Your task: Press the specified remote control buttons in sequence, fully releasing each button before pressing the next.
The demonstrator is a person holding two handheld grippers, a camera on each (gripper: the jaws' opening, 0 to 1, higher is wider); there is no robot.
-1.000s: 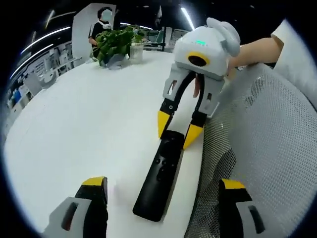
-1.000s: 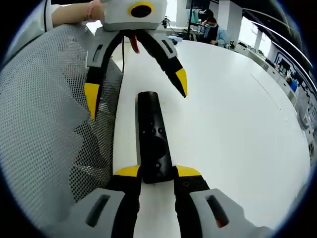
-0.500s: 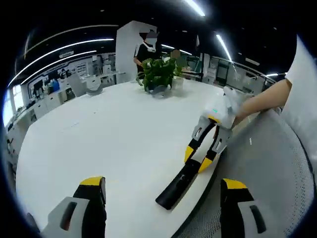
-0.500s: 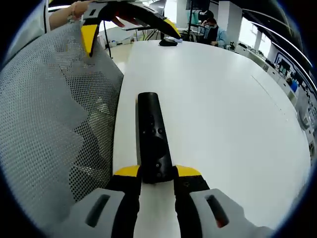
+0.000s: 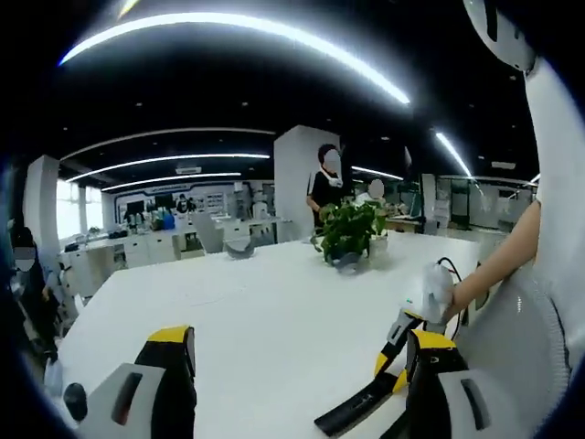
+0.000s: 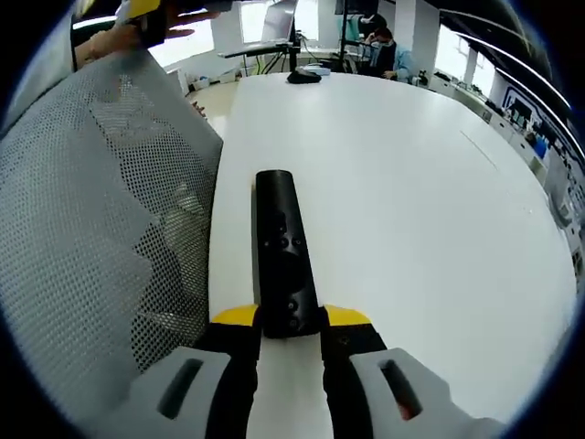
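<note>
A long black remote control (image 6: 279, 251) lies on the white table (image 6: 420, 201), running away from me in the right gripper view. My right gripper (image 6: 291, 317) is shut on its near end, one yellow tip on each side. In the left gripper view the remote (image 5: 355, 412) shows small at the lower right, with the right gripper (image 5: 391, 370) on its far end and a person's hand behind it. My left gripper (image 5: 302, 361) hangs high above the table, open and holding nothing. One of its yellow fingertips (image 6: 139, 9) shows at the upper left of the right gripper view.
A grey mesh chair back (image 6: 91, 229) stands against the table edge beside the remote. A potted plant (image 5: 347, 233) sits far across the table, with people standing behind it. A small dark object (image 6: 306, 77) lies at the table's far end.
My left gripper has risen up and away from the remote, staying open. The right gripper has kept its hold on the remote, which has not moved.
</note>
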